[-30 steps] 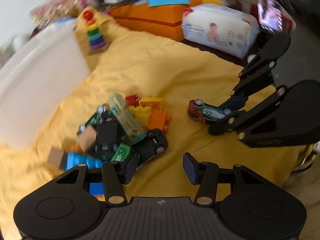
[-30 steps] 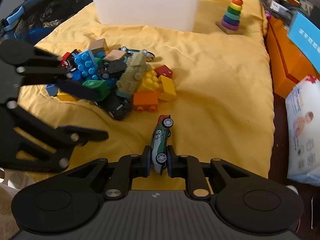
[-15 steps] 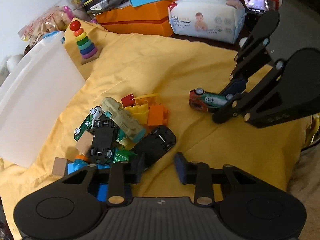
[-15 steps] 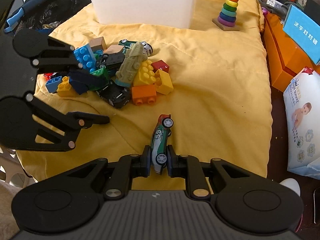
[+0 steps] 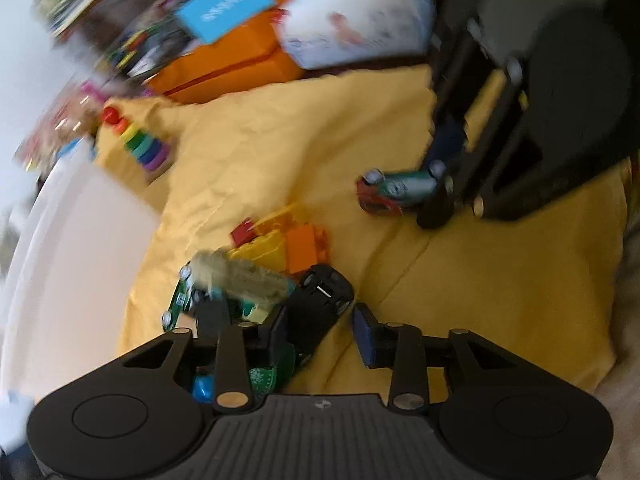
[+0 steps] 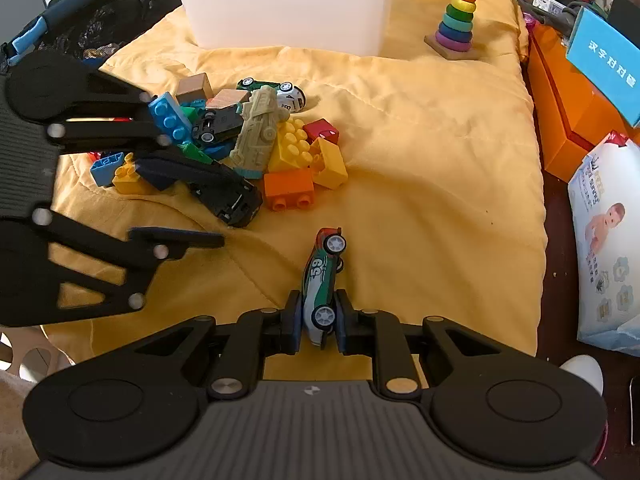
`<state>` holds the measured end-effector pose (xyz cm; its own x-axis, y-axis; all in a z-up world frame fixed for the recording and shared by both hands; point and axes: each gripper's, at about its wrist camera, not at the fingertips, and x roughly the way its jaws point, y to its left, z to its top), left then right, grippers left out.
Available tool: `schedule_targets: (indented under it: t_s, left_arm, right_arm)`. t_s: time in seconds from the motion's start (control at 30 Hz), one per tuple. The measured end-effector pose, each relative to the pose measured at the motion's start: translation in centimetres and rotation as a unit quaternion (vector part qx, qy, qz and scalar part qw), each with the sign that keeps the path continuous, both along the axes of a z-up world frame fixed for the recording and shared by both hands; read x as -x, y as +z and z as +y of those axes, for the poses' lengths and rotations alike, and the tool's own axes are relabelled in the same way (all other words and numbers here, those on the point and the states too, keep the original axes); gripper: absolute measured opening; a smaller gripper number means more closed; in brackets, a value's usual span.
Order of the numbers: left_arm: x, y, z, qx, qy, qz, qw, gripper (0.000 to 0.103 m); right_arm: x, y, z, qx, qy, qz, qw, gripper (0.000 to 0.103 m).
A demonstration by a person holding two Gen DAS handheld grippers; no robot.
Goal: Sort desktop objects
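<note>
The right hand-held gripper (image 6: 318, 322) clamps one green-and-white toy racer (image 6: 322, 278) with a red nose, numbered 69. The left hand-held gripper (image 5: 320, 330) is opening, its pads astride one black toy car (image 5: 320, 304).

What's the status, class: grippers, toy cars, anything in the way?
Right gripper shut on green race car. Left gripper opening over black car. Brick pile crowds it.

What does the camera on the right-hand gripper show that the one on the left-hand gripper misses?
Only the right wrist view: the right gripper shut on the racing car, sharp wooden cubes, and the blue brick.

Only the left wrist view, badly blurred: the left gripper, jaws opening, around the black car.

Both: yellow cloth, white bin, ring stacker, orange brick.
</note>
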<state>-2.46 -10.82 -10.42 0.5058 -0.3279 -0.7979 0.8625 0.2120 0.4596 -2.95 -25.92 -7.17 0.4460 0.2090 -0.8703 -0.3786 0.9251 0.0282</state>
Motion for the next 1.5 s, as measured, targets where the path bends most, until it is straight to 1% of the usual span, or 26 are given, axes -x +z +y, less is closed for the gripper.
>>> schedule_targets:
  t_s: [0.1, 0.17, 0.27, 0.33, 0.4, 0.47, 0.5, 0.53, 0.6, 0.67, 0.7, 0.8, 0.83, 0.87, 0.9, 0.97, 1.0, 1.03, 1.1, 1.13, 1.17, 1.2, 1.23, 1.27, 1.37, 1.5]
  left_arm:
    - [-0.7, 0.2, 0.0, -0.002, -0.012, 0.011, 0.9999, 0.044]
    - [-2.0, 0.4, 0.6, 0.017, 0.006, 0.042, 0.999, 0.048]
    - [-4.2, 0.8, 1.4, 0.047, 0.056, 0.091, 0.9932, 0.05]
    - [-5.0, 1.1, 1.6, 0.06, 0.082, 0.114, 0.9883, 0.046]
    - [-5.0, 1.4, 1.8, 0.065, 0.084, 0.129, 0.986, 0.034]
    - [-5.0, 1.7, 2.0, 0.078, 0.088, 0.152, 0.9814, 0.029]
    - [-5.0, 2.0, 2.3, 0.098, 0.097, 0.177, 0.9744, 0.026]
    - [-5.0, 2.3, 2.8, 0.12, 0.112, 0.198, 0.9663, 0.026]
    - [-4.9, 2.8, 3.7, 0.151, 0.144, 0.222, 0.9524, 0.026]
    - [-4.7, 3.3, 4.7, 0.186, 0.185, 0.26, 0.9293, 0.022]
    - [-4.4, 3.5, 5.4, 0.211, 0.199, 0.286, 0.9133, 0.021]
    - [-3.3, 2.9, 7.7, 0.267, 0.258, 0.359, 0.8564, 0.021]
    - [-2.9, 2.3, 8.5, 0.279, 0.277, 0.369, 0.8425, 0.021]
    - [-2.5, 1.6, 9.0, 0.282, 0.292, 0.37, 0.8359, 0.021]
    - [-2.1, 0.9, 9.4, 0.278, 0.31, 0.363, 0.8337, 0.021]
    - [-1.6, 0.4, 9.5, 0.263, 0.341, 0.329, 0.8404, 0.022]
    - [-1.1, 0.7, 9.3, 0.261, 0.333, 0.311, 0.8509, 0.023]
    - [-0.5, 1.4, 8.7, 0.258, 0.317, 0.285, 0.8672, 0.026]
    - [0.6, 3.0, 7.1, 0.24, 0.273, 0.228, 0.9031, 0.044]
    - [0.7, 3.5, 6.3, 0.23, 0.261, 0.213, 0.913, 0.05]
    - [0.7, 4.0, 5.4, 0.221, 0.252, 0.204, 0.92, 0.063]
    - [1.2, 4.1, 4.6, 0.213, 0.245, 0.197, 0.925, 0.067]
    - [1.3, 4.0, 3.8, 0.198, 0.247, 0.186, 0.9302, 0.067]
    - [1.0, 3.9, 3.2, 0.186, 0.251, 0.186, 0.9318, 0.067]
    - [0.4, 2.9, 2.7, 0.182, 0.265, 0.213, 0.9229, 0.066]
    - [-0.1, 2.5, 2.0, 0.186, 0.28, 0.21, 0.918, 0.064]
  right_arm:
    - [0.1, 0.0, 0.0, 0.0, -0.003, -0.001, 1.0, 0.02]
    - [0.3, 0.0, 0.0, 0.0, -0.004, -0.002, 1.0, 0.02]
    - [0.4, 0.0, 0.1, -0.001, -0.007, -0.004, 1.0, 0.02]
    - [0.5, 0.0, 0.1, -0.003, -0.009, -0.004, 1.0, 0.02]
    - [0.5, 0.1, 0.0, -0.005, -0.009, -0.004, 1.0, 0.02]
    - [0.6, 0.2, 0.0, -0.008, -0.007, -0.007, 1.0, 0.019]
    - [0.6, 0.2, 0.0, -0.009, -0.008, -0.006, 1.0, 0.019]
    - [0.6, 0.2, -0.1, -0.011, -0.009, -0.005, 1.0, 0.019]
    - [0.5, 0.2, -0.2, -0.016, -0.011, -0.002, 1.0, 0.019]
    - [0.4, 0.2, -0.4, -0.021, -0.012, 0.0, 1.0, 0.019]
    - [0.3, 0.2, -0.4, -0.023, -0.012, 0.002, 1.0, 0.019]
    - [0.0, 0.4, -0.7, -0.049, -0.002, 0.009, 0.999, 0.019]
    - [-0.1, 0.4, -0.8, -0.065, 0.006, 0.014, 0.998, 0.019]
    - [-0.1, 0.4, -0.8, -0.075, 0.014, 0.019, 0.997, 0.019]
    - [-0.2, 0.2, -0.7, -0.081, 0.02, 0.026, 0.996, 0.019]
    - [-0.5, 0.1, -0.6, -0.089, 0.028, 0.036, 0.995, 0.019]
    - [-0.6, 0.1, -0.6, -0.09, 0.029, 0.038, 0.995, 0.019]
    - [-0.7, 0.1, -0.7, -0.099, 0.034, 0.041, 0.994, 0.019]
    - [-0.9, 0.1, -1.0, -0.119, 0.041, 0.048, 0.991, 0.019]
    - [-1.0, 0.2, -0.7, -0.12, 0.05, 0.045, 0.99, 0.019]
    - [-1.0, 0.3, -0.1, -0.113, 0.061, 0.041, 0.991, 0.019]
    - [-0.9, 0.4, 0.5, -0.105, 0.072, 0.035, 0.991, 0.019]
    - [-0.7, 0.7, 1.2, -0.1, 0.088, 0.027, 0.991, 0.019]
    - [-0.5, 1.0, 1.7, -0.092, 0.103, 0.017, 0.99, 0.018]
    - [-0.2, 1.2, 1.7, -0.055, 0.108, -0.003, 0.993, 0.018]
    - [-1.0, 0.3, -0.7, -0.087, 0.078, 0.032, 0.993, 0.018]
